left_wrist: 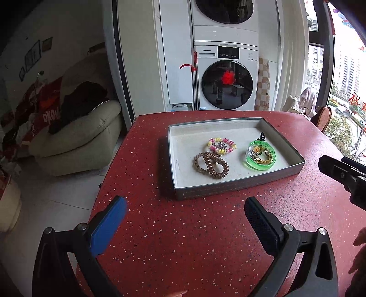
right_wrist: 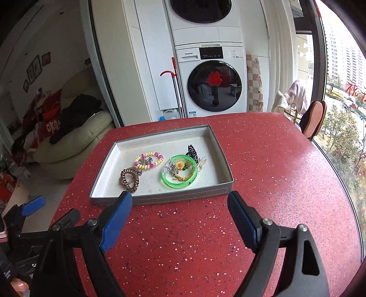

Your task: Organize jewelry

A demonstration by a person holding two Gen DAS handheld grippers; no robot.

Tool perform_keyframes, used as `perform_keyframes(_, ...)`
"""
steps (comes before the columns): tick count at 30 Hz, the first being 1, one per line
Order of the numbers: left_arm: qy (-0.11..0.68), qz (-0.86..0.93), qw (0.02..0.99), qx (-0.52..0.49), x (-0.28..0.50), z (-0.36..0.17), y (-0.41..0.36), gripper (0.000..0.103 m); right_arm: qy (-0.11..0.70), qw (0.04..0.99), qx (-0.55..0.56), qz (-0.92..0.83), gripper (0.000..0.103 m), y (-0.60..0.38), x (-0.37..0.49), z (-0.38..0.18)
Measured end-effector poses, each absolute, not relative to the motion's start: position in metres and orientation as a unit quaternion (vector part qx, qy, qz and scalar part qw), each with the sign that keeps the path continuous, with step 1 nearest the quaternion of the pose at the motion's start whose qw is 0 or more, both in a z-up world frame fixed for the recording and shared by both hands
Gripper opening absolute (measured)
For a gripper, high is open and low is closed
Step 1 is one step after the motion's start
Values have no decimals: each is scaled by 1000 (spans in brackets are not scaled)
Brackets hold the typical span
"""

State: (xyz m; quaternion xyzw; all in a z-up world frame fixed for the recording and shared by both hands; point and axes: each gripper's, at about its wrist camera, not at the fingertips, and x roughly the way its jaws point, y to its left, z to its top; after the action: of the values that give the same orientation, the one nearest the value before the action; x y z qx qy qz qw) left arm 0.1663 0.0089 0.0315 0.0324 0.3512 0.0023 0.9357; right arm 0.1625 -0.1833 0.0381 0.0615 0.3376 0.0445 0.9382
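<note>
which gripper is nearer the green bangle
Right. The right gripper sits just short of the tray's near wall, facing the green bangle; the left gripper is farther back.

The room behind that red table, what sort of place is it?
Most likely a lived-in apartment, high up: a stacked washing machine and dryer stand in a white alcove, a cream armchair is heaped with clothes, and tower blocks show through the big window.

We look down along each hand-held gripper, from left and right, close over the red desk [left_wrist: 183, 239]; both views share the tray [left_wrist: 240, 186] and washing machine [right_wrist: 210, 84] beyond.
</note>
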Motion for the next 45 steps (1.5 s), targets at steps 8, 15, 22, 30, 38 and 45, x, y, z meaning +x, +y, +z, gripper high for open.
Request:
perform_keyframes(8,355,5,934,26,144,24,12,103,330,942,53,41,87,-179,133,37)
perform_keyframes(15,361,10,932,13,129,16,13,103,337,941,15,25,87,-169,117,26)
perform_keyframes(22,364,15,931,3,117,8,10,103,333,943,-2,12,87,-167,103,20)
perform_keyframes(30,360,21,933,7,109,7,6,103,330,944,-1,9,88,-169,99,19)
perform_keyframes(38,356,18,934,9,106,12,4,103,326,945,0,9,88,-171,96,20)
perform_keyframes(45,356,20,934,8,106,13,6,103,325,946,0,9,88,-171,96,22)
